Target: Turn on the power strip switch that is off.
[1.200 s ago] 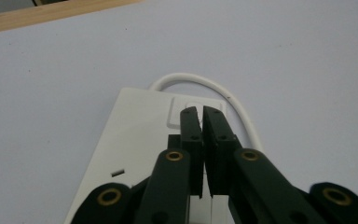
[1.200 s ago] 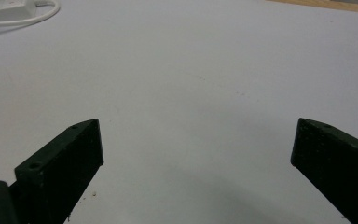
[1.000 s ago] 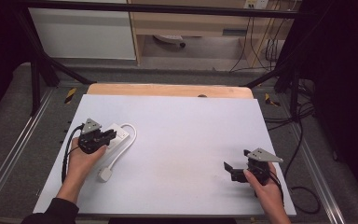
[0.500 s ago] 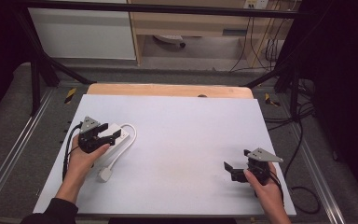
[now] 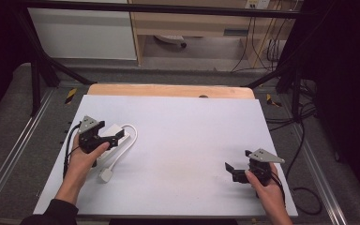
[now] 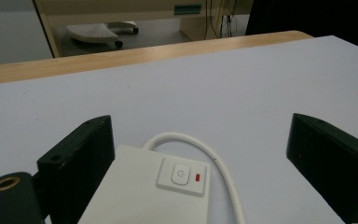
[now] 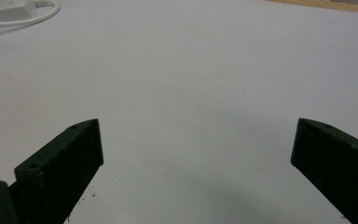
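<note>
- The power strip [image 5: 114,136] lies near the table's [image 5: 192,131] left edge, about midway along it, its cord [image 5: 130,138] looping round to a plug [image 5: 106,175] nearer your side.
- Your left tongs [image 5: 116,137] have just been opening and now stand wide apart astride the strip, one jaw right beside its edge and the other well clear of it.
- Your right tongs [image 5: 231,170] are apart over bare table near the right front corner.
- Expect a light, rigid, smooth plastic body: grip across its long sides, clear of the switch [image 6: 182,175]. The cord is limp and will drag.
- Count: one strip, one cord, one plug.
</note>
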The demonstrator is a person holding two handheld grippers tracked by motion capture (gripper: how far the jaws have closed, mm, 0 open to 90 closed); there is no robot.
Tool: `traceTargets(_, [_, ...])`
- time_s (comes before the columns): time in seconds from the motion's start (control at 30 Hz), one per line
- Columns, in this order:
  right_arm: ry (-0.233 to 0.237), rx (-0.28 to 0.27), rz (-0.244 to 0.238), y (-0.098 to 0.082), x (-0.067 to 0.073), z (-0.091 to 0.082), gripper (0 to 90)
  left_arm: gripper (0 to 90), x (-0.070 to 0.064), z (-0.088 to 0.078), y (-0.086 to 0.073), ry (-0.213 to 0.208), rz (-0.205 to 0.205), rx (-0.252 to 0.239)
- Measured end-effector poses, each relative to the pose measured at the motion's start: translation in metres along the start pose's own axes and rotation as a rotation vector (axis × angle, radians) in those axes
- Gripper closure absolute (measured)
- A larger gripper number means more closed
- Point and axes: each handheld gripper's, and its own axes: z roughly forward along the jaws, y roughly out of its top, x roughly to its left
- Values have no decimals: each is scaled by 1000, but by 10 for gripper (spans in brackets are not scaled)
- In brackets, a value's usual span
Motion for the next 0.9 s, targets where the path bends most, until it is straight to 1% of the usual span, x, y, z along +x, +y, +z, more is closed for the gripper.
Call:
traceTargets(0.07, [0, 0, 1, 0, 0, 0, 28, 69, 0, -2, 1, 8, 0, -9])
traceTargets(0.17, [1, 3, -7, 0, 0, 1, 28, 69, 1, -4, 2, 7, -5, -27])
traceTargets(0.23, [2, 2, -6, 0, 1, 1, 27, 69, 1, -6, 2, 5, -9, -30])
traceTargets(0.37, [1, 3, -7, 0, 0, 1, 28, 69, 1, -8, 3, -12, -29, -37])
traceTargets(0.47, [-2, 2, -8, 0, 0, 0, 28, 70, 1, -11, 6, -31, -54, -64])
traceTargets(0.53, [-2, 0, -5, 0, 0, 0, 28, 66, 0, -13, 8, -34, -60, -78])
traceTargets(0.6, [-3, -1, -1, 0, 0, 0, 28, 63, 0, -15, 9, -29, -56, -87])
traceTargets(0.87, [-2, 0, -8, 1, 0, 0, 27, 56, 0, -21, 12, -31, -40, -115])
traceTargets(0.9, [0, -2, -1, 1, 1, 0, 26, 56, -1, -22, 13, -31, -40, -116])
